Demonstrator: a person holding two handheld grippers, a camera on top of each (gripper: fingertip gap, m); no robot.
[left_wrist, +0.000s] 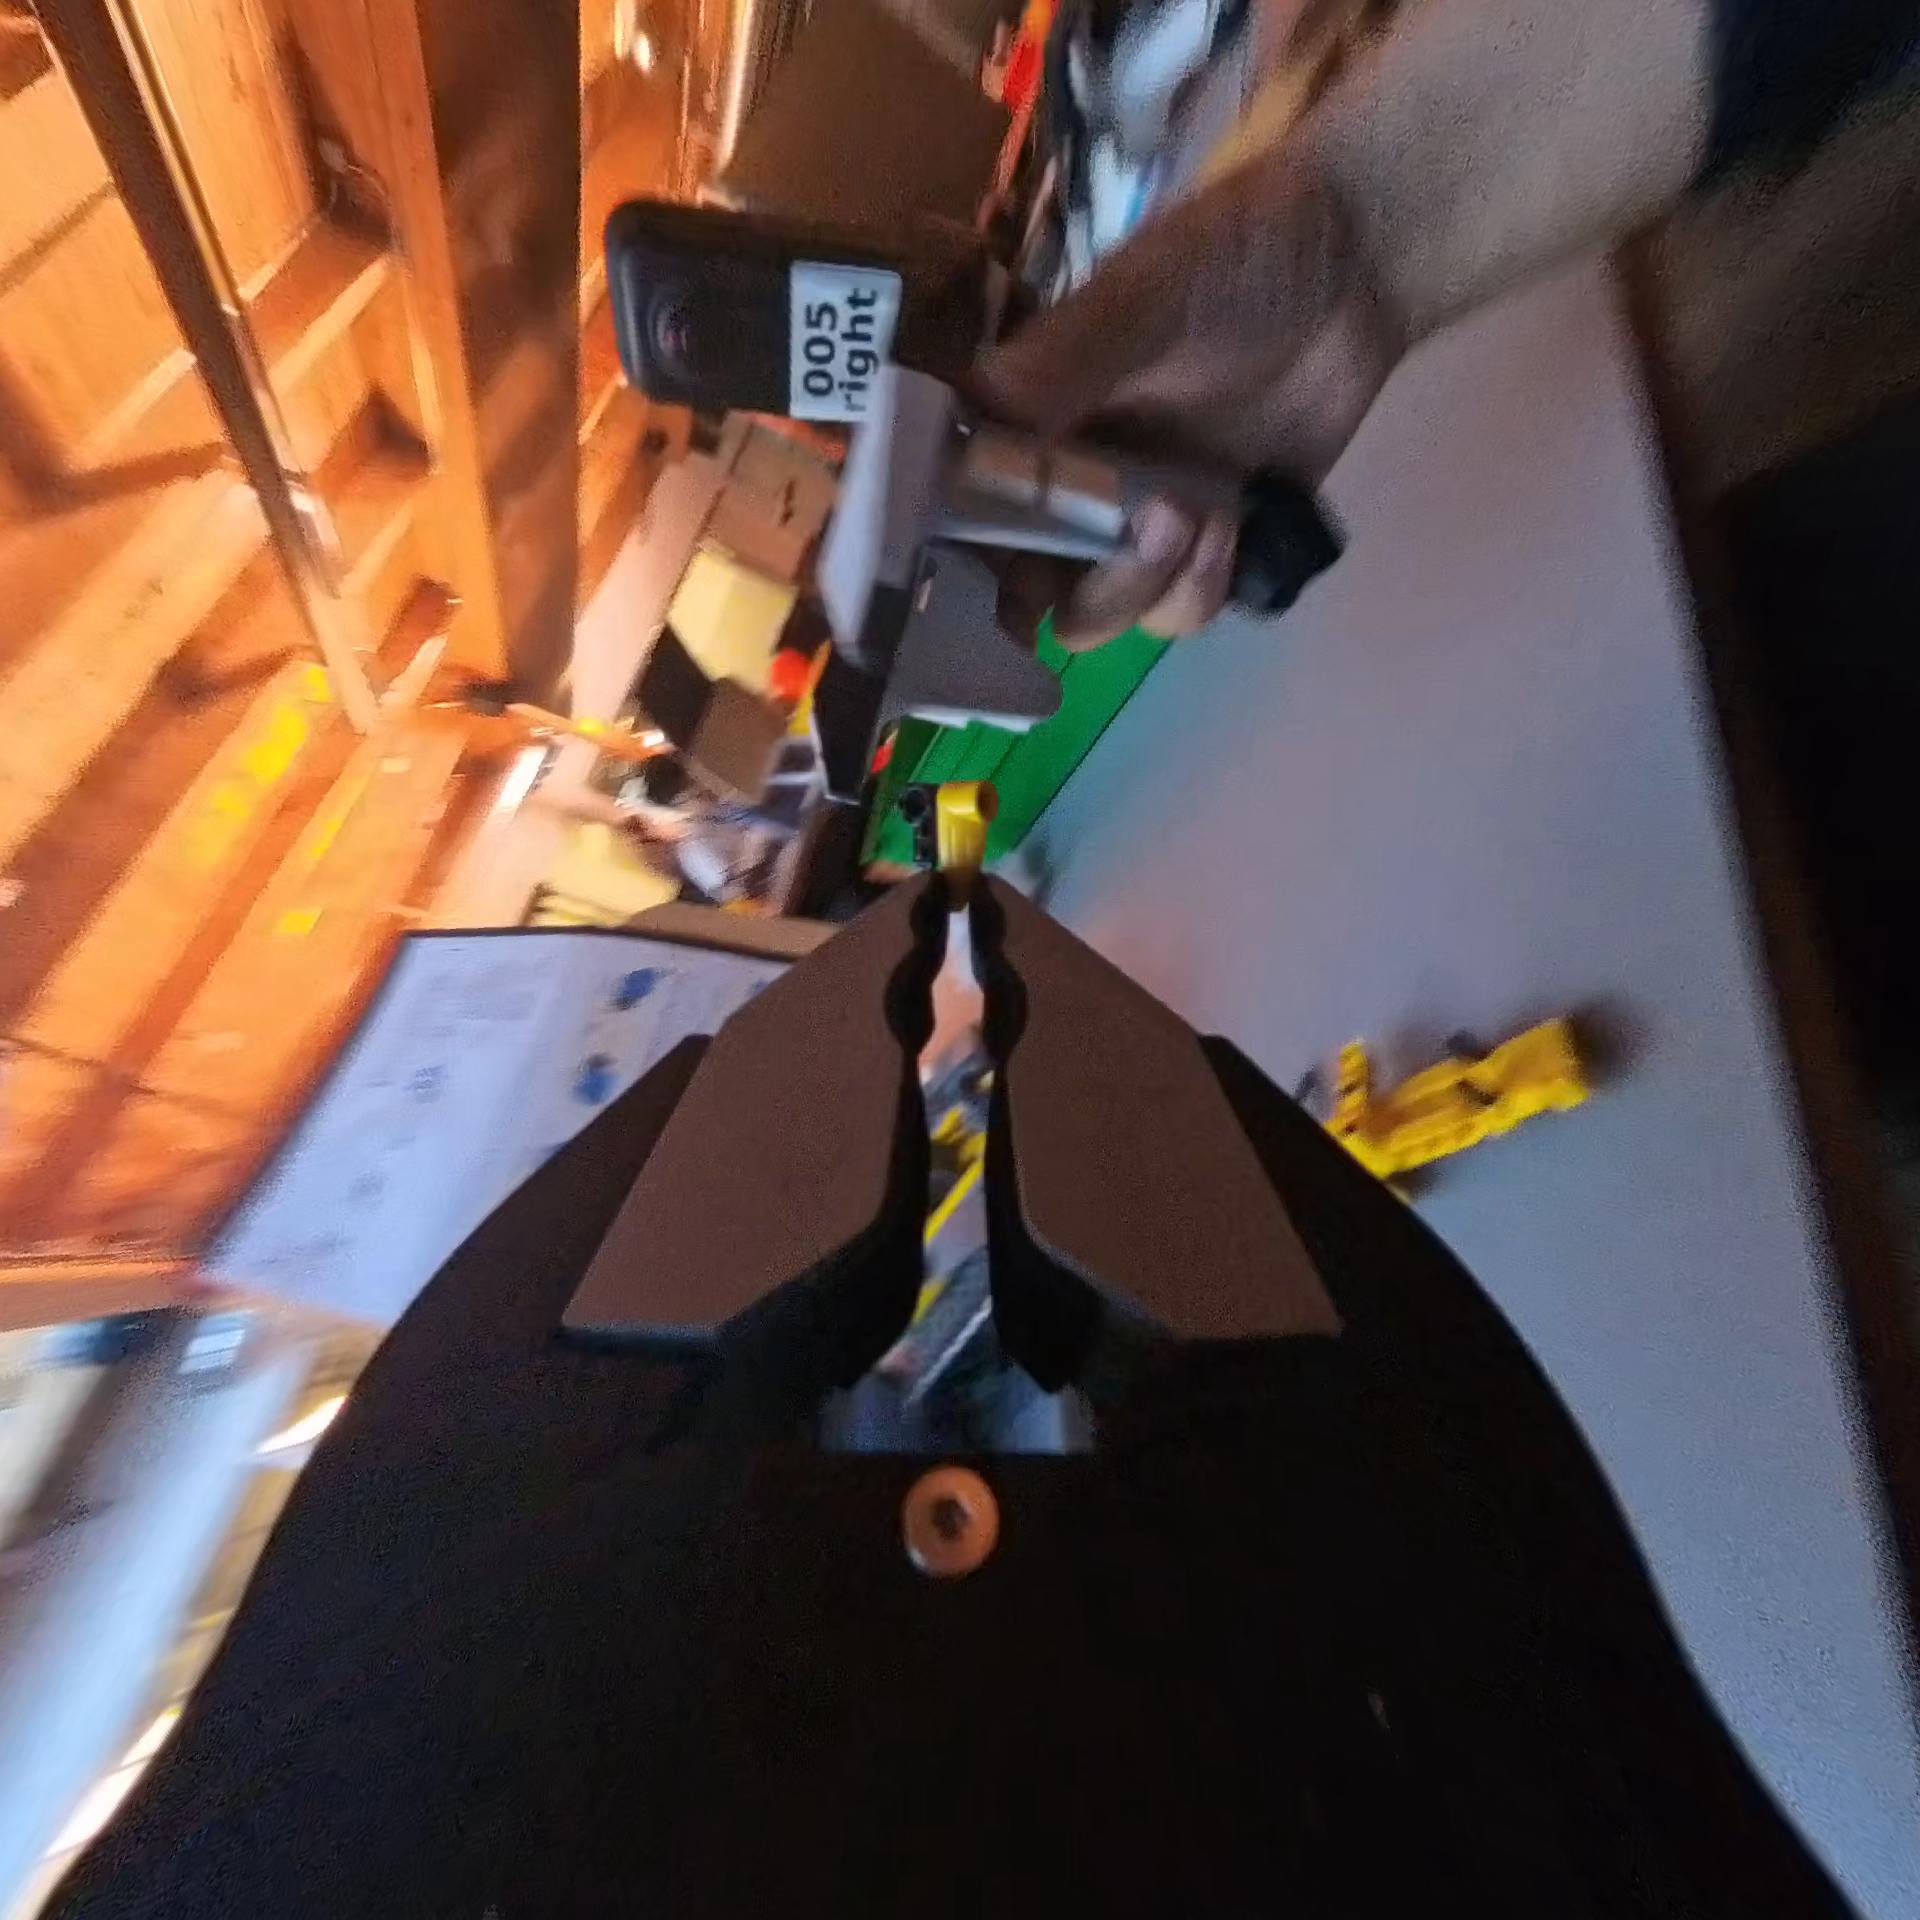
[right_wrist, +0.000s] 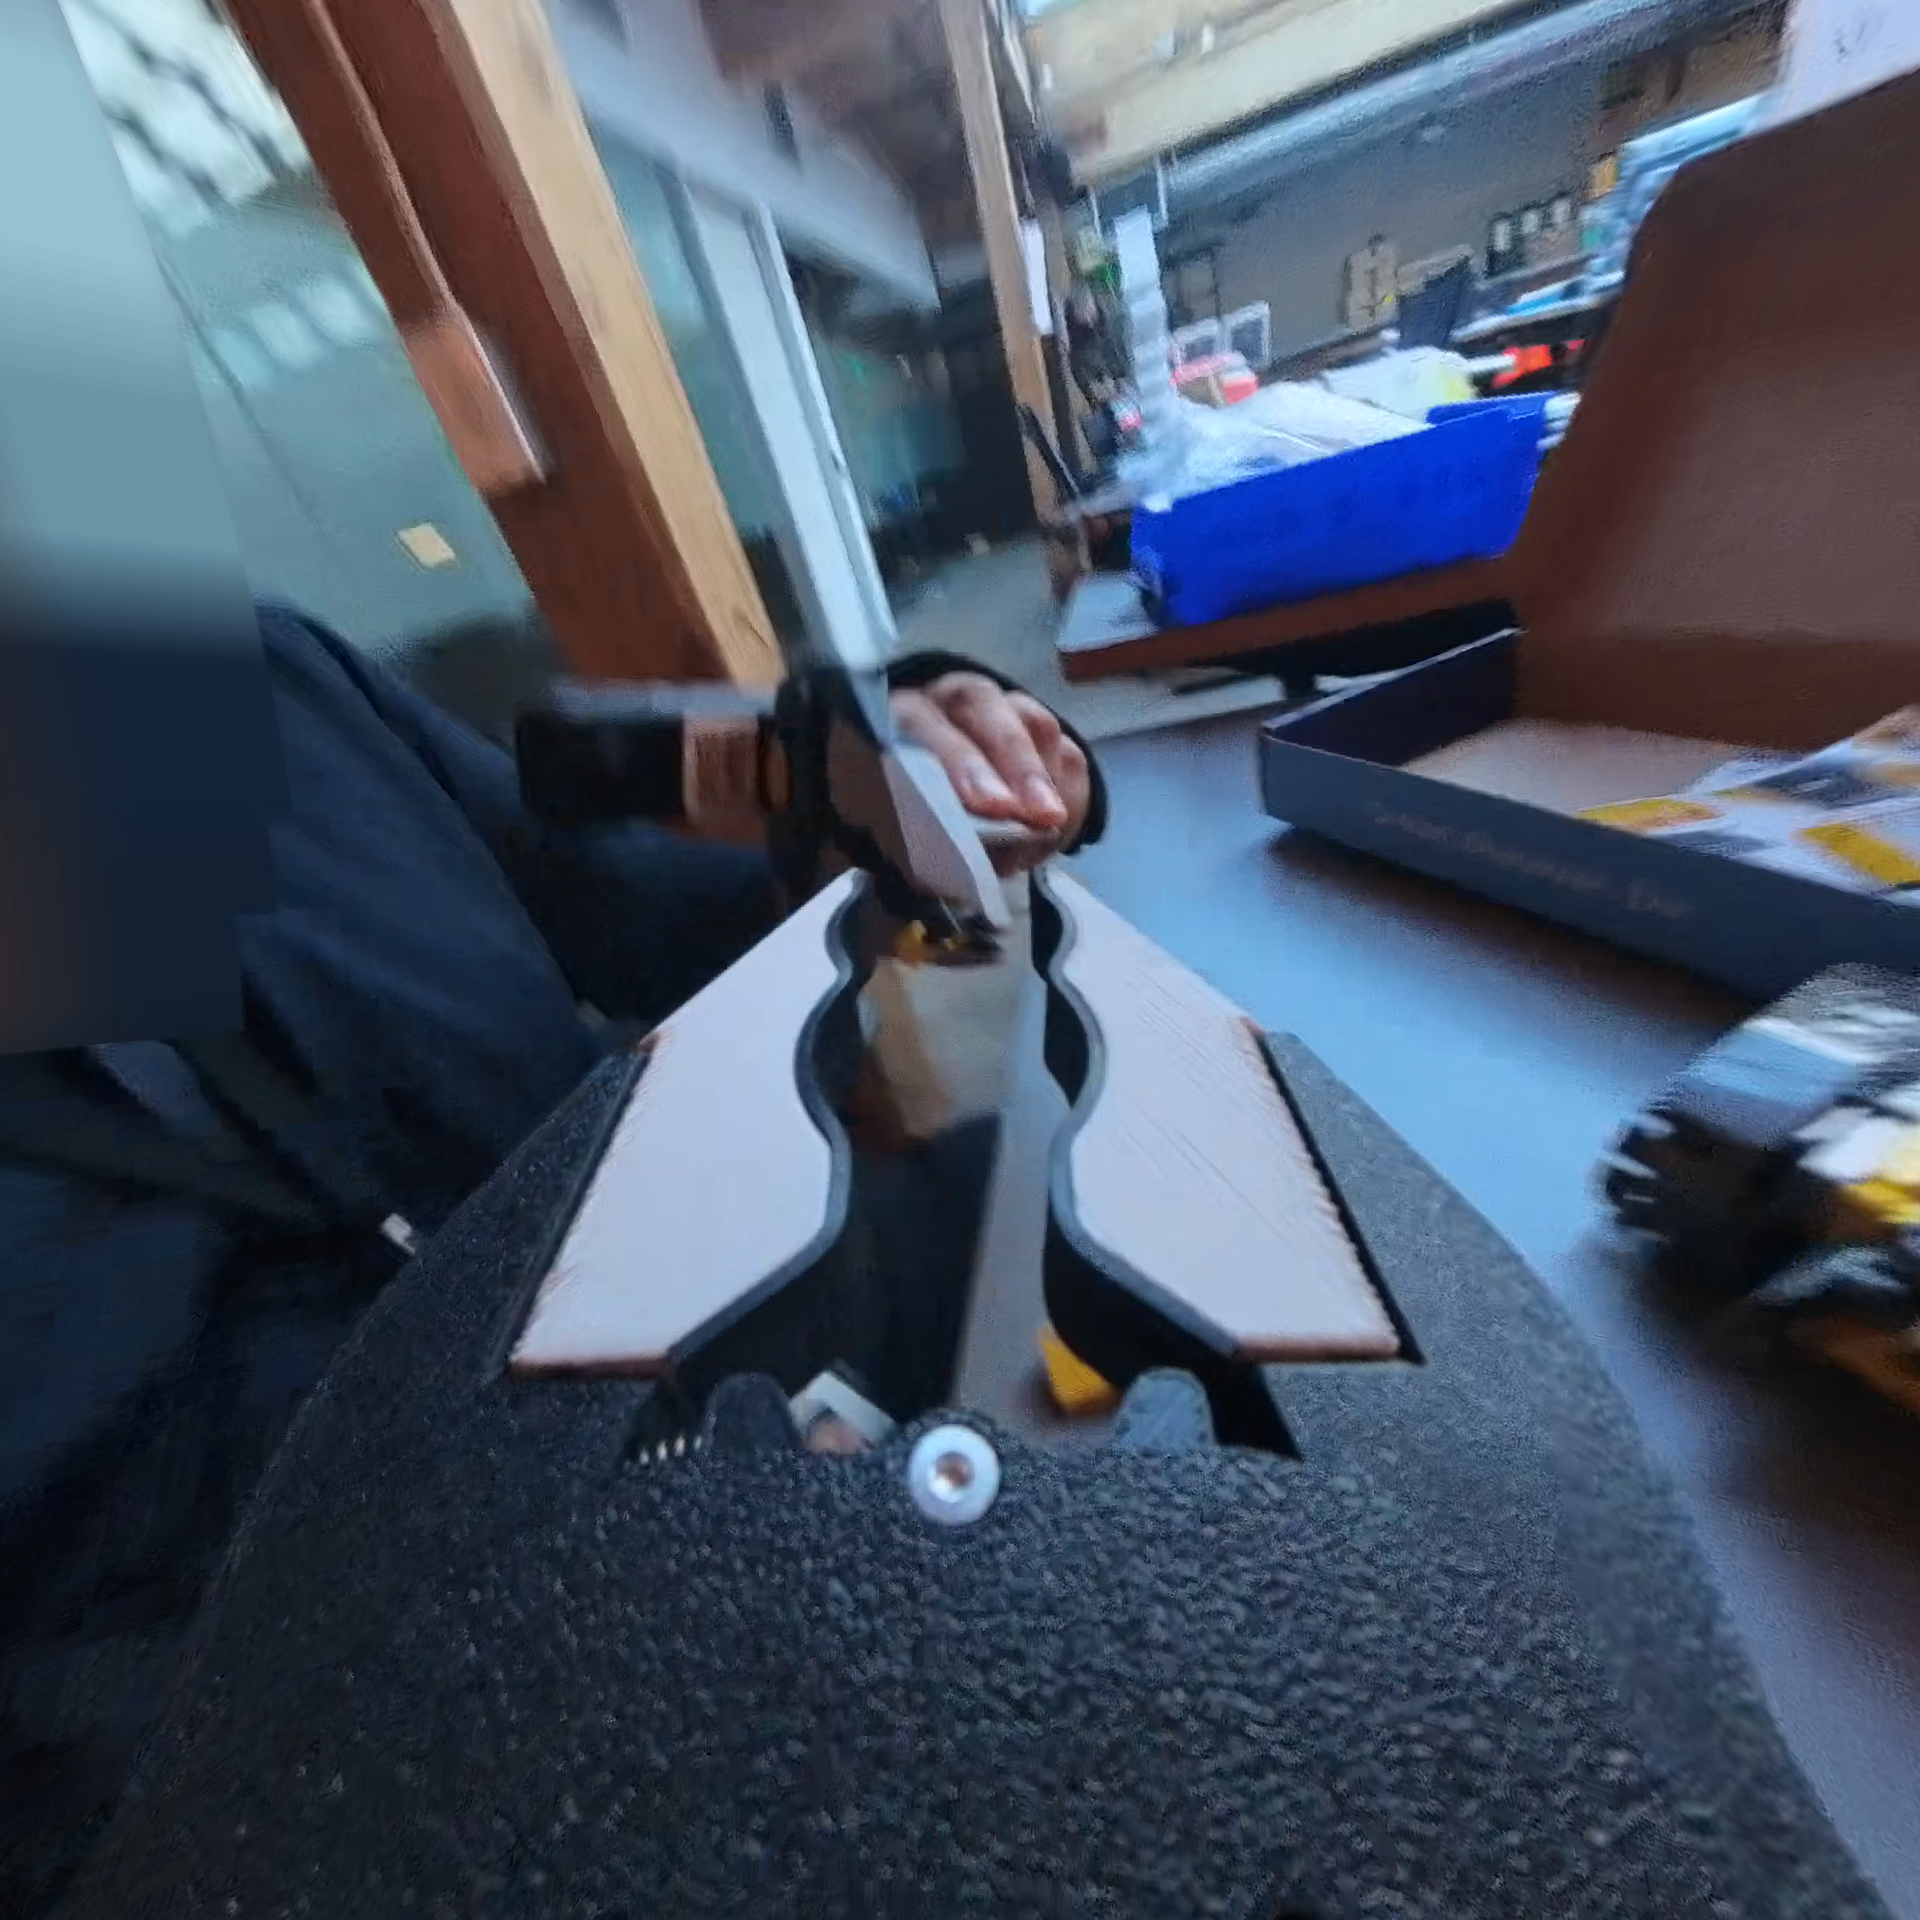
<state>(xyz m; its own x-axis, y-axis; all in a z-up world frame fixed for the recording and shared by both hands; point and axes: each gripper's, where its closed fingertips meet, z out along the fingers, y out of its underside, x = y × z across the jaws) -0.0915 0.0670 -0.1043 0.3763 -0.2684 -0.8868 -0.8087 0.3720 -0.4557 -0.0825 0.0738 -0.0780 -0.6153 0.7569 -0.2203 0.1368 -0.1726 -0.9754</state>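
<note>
Left gripper (left_wrist: 956, 894) pinched tight on small yellow piece (left_wrist: 961, 831) by tips only, slip likely; right gripper (right_wrist: 945, 904) parted, empty, near it, collision possible.

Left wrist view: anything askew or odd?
Mostly the view: it is rolled sideways, so the table runs up the right side. The left claw pinches a small yellow piece only at its tips. A yellow brick model lies loose on the table.
</note>
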